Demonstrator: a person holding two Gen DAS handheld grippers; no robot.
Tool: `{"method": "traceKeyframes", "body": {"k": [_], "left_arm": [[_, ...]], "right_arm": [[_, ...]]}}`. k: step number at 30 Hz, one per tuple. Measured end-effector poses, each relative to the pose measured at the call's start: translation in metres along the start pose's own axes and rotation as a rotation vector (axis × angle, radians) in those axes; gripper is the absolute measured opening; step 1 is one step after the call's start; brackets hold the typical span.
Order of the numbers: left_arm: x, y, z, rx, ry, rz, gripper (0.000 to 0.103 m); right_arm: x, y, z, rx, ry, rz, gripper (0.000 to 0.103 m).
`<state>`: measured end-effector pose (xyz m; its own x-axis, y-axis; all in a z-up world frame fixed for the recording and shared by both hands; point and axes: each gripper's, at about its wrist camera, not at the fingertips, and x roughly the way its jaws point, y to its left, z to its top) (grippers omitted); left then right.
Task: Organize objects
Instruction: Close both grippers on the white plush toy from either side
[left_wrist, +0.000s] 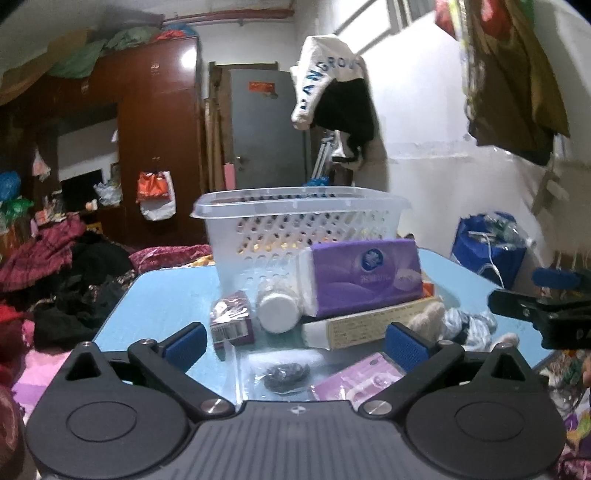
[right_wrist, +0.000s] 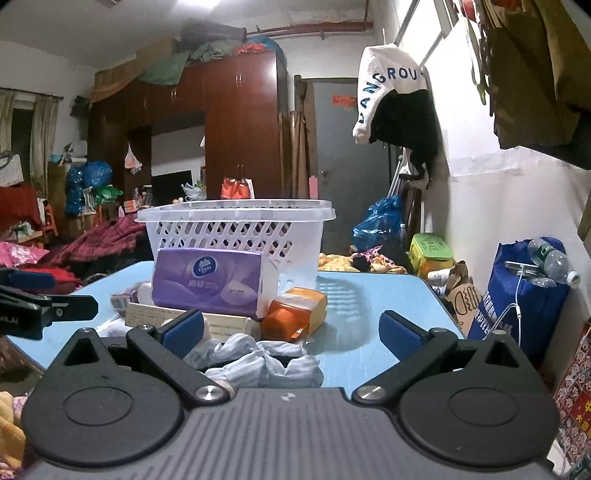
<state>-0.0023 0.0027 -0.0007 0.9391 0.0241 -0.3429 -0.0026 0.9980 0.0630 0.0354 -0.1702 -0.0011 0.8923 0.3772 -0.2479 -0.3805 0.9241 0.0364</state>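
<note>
A clear perforated basket (left_wrist: 295, 221) (right_wrist: 236, 229) stands on the blue table (left_wrist: 166, 299) (right_wrist: 373, 295). A purple tissue pack (left_wrist: 365, 280) (right_wrist: 210, 280) lies in front of it on a flat cream box (left_wrist: 369, 325). A white-capped bottle (left_wrist: 279, 306) and a small purple box (left_wrist: 231, 321) lie to the left. An orange pack (right_wrist: 295, 314) and light blue socks (right_wrist: 258, 358) lie in the right wrist view. My left gripper (left_wrist: 295, 343) is open above a clear bag with a dark item (left_wrist: 286, 373) and a pink packet (left_wrist: 362, 376). My right gripper (right_wrist: 291, 332) is open over the socks.
A dark wardrobe (right_wrist: 221, 129) and a grey door (left_wrist: 266, 129) stand behind. Clothes are piled on the bed (left_wrist: 55, 277) to the left. A blue bag (right_wrist: 524, 295) with a water bottle stands at the right by the wall. Clothes hang overhead.
</note>
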Motion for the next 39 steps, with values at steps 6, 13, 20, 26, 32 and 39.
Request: {"method": "traceKeyframes", "body": {"k": [6, 13, 20, 26, 32, 39], "left_arm": [[0.0, -0.003, -0.004, 0.01, 0.006, -0.044, 0.103], [-0.004, -0.004, -0.001, 0.002, -0.026, -0.134, 0.099], [0.013, -0.036, 0.001, 0.088, -0.029, -0.216, 0.082], [0.031, -0.035, -0.001, 0.048, 0.005, -0.256, 0.057], [0.042, -0.041, -0.006, 0.078, 0.026, -0.302, 0.035], [0.046, -0.048, -0.008, 0.115, 0.023, -0.317, 0.018]], "right_arm": [[-0.002, -0.005, -0.001, 0.012, 0.029, 0.03, 0.103], [-0.007, -0.007, -0.009, 0.015, 0.028, 0.035, 0.103], [-0.015, 0.008, -0.028, -0.021, 0.038, 0.134, 0.102], [-0.01, 0.009, -0.036, -0.005, 0.054, 0.169, 0.079], [-0.012, 0.015, -0.036, -0.039, 0.035, 0.178, 0.064], [-0.012, 0.017, -0.036, -0.074, 0.041, 0.189, 0.037]]}}
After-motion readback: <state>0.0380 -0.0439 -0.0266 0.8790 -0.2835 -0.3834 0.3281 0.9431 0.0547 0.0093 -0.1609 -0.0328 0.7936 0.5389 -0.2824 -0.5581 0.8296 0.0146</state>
